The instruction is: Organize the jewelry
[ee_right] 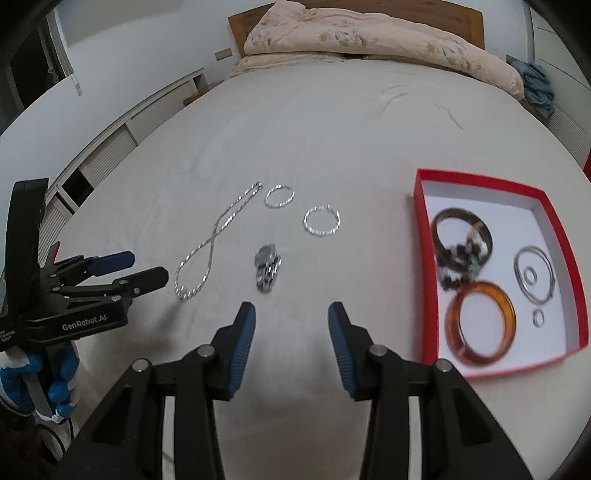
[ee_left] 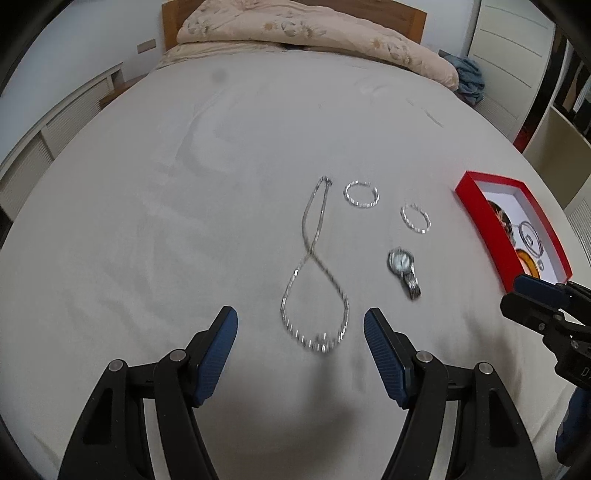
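Both grippers hover empty over the grey bedsheet [ee_left: 184, 166]: the left gripper [ee_left: 301, 332] spread wide, framing the twisted silver chain necklace [ee_left: 314, 266] at centre frame; the right gripper [ee_right: 291, 325] part-open, nothing between its fingers. The red shallow cardboard box [ee_right: 424, 221] sits right.

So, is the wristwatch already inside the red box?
No, the wristwatch lies on the grey bedsheet, left of the red box, near the two silver bangles.

A home bedroom: a wide bed [ee_left: 240, 155] under a pale grey sheet fills the frame, with a wooden headboard [ee_left: 410, 22] and a floral quilt [ee_left: 314, 33] bunched at the top, crumpled blue clothing [ee_left: 470, 79] upper right (rather untidy) and white louvred cabinets [ee_right: 110, 147] along the left.
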Motion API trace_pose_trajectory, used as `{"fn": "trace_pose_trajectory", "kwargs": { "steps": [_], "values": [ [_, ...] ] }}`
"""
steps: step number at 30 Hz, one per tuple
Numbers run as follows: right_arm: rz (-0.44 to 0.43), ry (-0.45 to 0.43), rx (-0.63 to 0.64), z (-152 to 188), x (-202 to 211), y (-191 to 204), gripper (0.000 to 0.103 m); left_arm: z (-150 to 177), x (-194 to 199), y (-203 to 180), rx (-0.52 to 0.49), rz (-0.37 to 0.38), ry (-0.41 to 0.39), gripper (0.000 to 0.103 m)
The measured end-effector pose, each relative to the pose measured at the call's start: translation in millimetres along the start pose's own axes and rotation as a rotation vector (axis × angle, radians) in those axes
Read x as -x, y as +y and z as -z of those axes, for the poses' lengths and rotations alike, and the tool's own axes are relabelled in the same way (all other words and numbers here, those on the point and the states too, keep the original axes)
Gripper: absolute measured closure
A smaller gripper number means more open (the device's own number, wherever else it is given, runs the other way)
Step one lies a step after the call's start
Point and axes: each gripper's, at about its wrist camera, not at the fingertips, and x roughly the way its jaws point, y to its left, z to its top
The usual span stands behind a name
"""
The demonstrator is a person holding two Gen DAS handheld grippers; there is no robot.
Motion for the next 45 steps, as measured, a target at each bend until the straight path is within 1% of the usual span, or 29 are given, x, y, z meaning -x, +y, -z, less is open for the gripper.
{"fn": "trace_pose_trajectory", "kwargs": {
  "steps": [7,12,14,15,17,18,19,21,23,25,29,34,35,36,38,42,45],
  "values": [
    [0.008,-0.008,-0.006,-20.5,-20.0,-6.0,0.064,-17.6,-21.3,0.1,-0.004,0.018,0.002,0.033],
    [-0.004,0.002,-0.010,-24.3,-33.6,-8.0,0.064,-21.8,-37.5,2.9,-0.009,0.029,0.017,0.035],
    [-0.016,0.015,-0.002,-23.1,-41.0,-4.6,0.064,-23.5,-44.8,2.4,-0.018,0.038,0.028,0.043],
    [-0.018,0.020,0.000,-22.9,-43.8,-3.8,0.064,-24.1,-48.9,2.7,-0.020,0.046,0.035,0.045],
    [-0.028,0.034,0.007,-21.1,-52.2,-0.5,0.064,-24.4,-60.3,4.1,-0.023,0.065,0.063,0.056],
    [-0.031,0.040,0.009,-20.5,-55.7,0.2,0.064,-24.0,-66.3,6.4,-0.021,0.067,0.075,0.057],
    [-0.034,0.045,0.008,-20.1,-58.2,0.8,0.064,-24.0,-68.9,9.2,-0.017,0.069,0.074,0.061],
    [-0.042,0.053,0.008,-19.7,-62.9,2.4,0.064,-25.2,-68.7,15.2,-0.012,0.062,0.063,0.072],
    [-0.049,0.059,0.015,-19.8,-67.4,5.5,0.064,-25.1,-67.9,22.8,-0.002,0.052,0.059,0.092],
    [-0.064,0.063,0.023,-20.8,-71.9,10.2,0.064,-23.7,-67.4,32.9,0.015,0.065,0.055,0.097],
    [-0.074,0.073,0.042,-26.5,-84.7,19.1,0.064,-19.2,-61.9,44.7,0.030,0.081,0.047,0.098],
    [-0.041,0.098,0.055,-26.5,-104.1,24.6,0.064,-12.3,-55.7,53.2,0.065,0.089,0.045,0.099],
    [-0.033,0.098,0.063,-27.6,-105.8,28.6,0.068,-10.7,-54.6,54.1,0.071,0.087,0.045,0.099],
    [-0.027,0.098,0.072,-27.4,-107.0,30.6,0.075,-11.8,-54.6,54.2,0.074,0.083,0.047,0.099],
    [-0.031,0.100,0.070,-28.1,-107.6,31.9,0.083,-11.2,-53.7,55.5,0.078,0.065,0.049,0.099],
    [-0.046,0.108,0.063,-27.8,-100.8,32.2,0.083,-9.8,-45.9,54.7,0.087,0.046,0.044,0.099],
    [-0.068,0.092,0.043,-23.8,-85.4,33.2,0.083,-9.4,-33.8,51.0,0.087,0.045,0.027,0.099]
  ]
}}
